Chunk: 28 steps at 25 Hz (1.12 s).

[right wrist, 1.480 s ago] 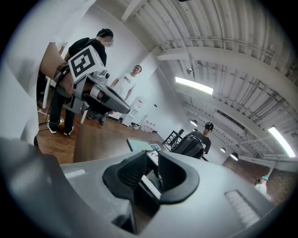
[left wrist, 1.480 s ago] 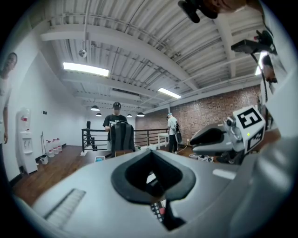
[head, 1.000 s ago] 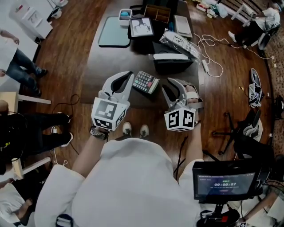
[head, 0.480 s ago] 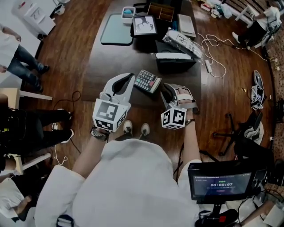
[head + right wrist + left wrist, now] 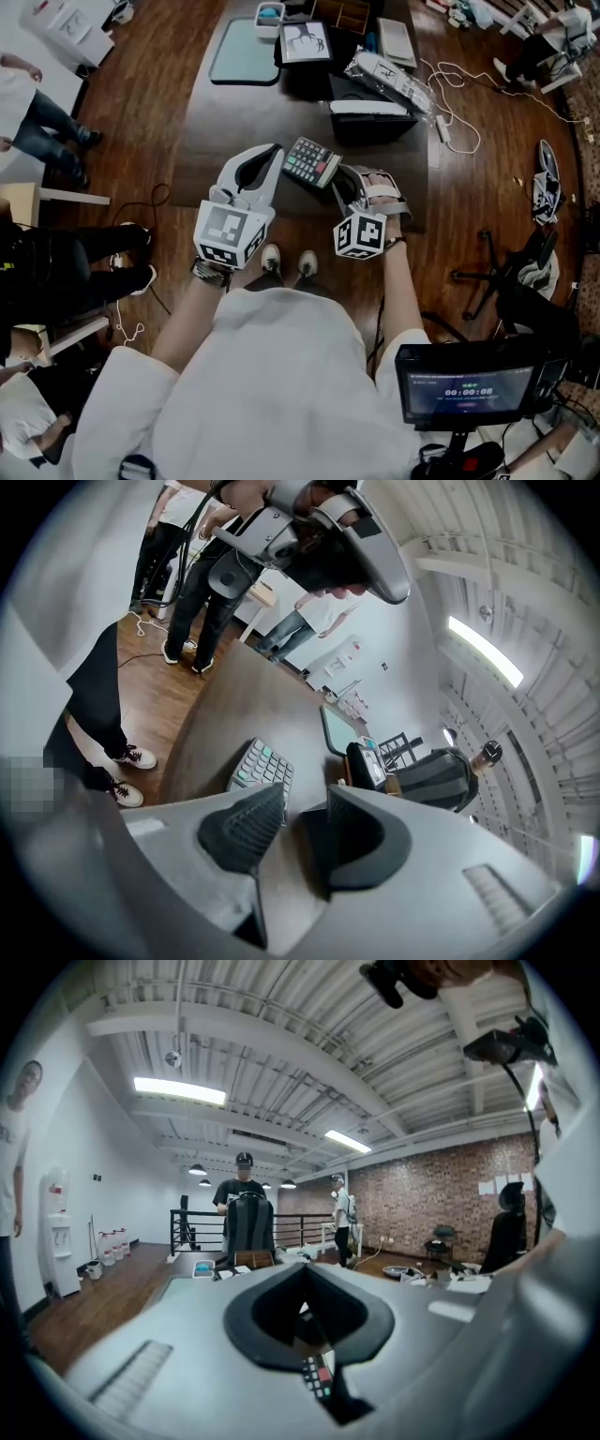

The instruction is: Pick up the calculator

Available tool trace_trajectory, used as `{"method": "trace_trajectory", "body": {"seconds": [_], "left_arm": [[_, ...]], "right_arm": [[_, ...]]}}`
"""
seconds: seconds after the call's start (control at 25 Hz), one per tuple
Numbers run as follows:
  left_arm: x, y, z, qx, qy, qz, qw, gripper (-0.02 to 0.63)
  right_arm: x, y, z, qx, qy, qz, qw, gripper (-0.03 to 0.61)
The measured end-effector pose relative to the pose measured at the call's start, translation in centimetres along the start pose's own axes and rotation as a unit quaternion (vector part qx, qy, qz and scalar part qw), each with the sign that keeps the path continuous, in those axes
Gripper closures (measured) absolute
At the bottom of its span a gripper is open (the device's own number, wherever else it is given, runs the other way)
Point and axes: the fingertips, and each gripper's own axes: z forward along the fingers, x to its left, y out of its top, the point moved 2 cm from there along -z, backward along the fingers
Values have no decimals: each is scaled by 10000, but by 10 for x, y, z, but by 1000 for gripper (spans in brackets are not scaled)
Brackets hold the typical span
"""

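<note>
The calculator (image 5: 311, 161), dark with coloured keys, lies near the front edge of the dark table (image 5: 234, 131). My right gripper (image 5: 354, 181) is open and sits low just to the calculator's right, nothing between its pads. In the right gripper view the calculator (image 5: 262, 764) lies just beyond the left pad (image 5: 246, 829), and the gripper (image 5: 295, 810) shows a clear gap. My left gripper (image 5: 268, 157) hovers at the calculator's left, jaws together and empty. In the left gripper view a strip of the calculator (image 5: 319, 1378) shows through the slit of that gripper (image 5: 307, 1277).
A teal mat (image 5: 244, 64), a framed picture (image 5: 307, 42) and a black box (image 5: 370, 117) stand at the back of the table. Cables (image 5: 450, 112) trail on the floor to the right. People stand at the left (image 5: 37, 131). A monitor (image 5: 459, 384) is at my lower right.
My right gripper has sunk toward the table and closed in on the calculator's right edge, still open. The left gripper has stayed put.
</note>
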Motion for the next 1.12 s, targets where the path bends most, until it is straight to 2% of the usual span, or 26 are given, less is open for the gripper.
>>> {"method": "trace_trajectory", "body": {"seconds": [0.28,0.4,0.72,1.12], "left_arm": [[-2,-25,16,-20,-82,5,10000,607],[-3,-43,21,98,-128,-192,9997,607],[-4,-80,25,499,-124,-338,9981,607],[-1,-98,25,683,-78,-507,9963,607]], "right_arm": [[14,-3,11,48,169,92,9998,434],[20,-5,13,81,221,46,9997,434],[29,-8,21,139,370,55,9992,434],[54,-14,32,193,684,6,9975,434]]}}
